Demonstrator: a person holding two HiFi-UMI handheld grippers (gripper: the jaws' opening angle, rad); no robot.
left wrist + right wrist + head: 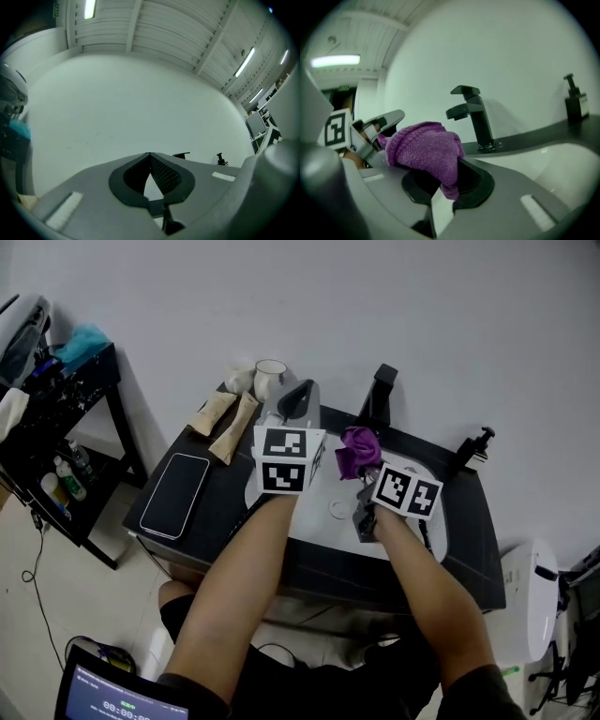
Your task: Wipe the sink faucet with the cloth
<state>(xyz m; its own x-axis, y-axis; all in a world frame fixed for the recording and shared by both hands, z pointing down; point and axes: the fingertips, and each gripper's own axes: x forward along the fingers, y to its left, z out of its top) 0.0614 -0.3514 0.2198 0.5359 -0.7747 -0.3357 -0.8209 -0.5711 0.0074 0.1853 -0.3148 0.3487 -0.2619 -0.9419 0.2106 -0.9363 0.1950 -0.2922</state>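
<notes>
Head view from high above black counter, aimed steeply down, left gripper view tilted up at wall & ceiling, faucet small, far off, right gripper view low, close by faucet, all 3 share faucet & soap pump

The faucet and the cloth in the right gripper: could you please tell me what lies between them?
Nothing: in the right gripper view the stretch between cloth and faucet is bare, with only wall behind.
</notes>
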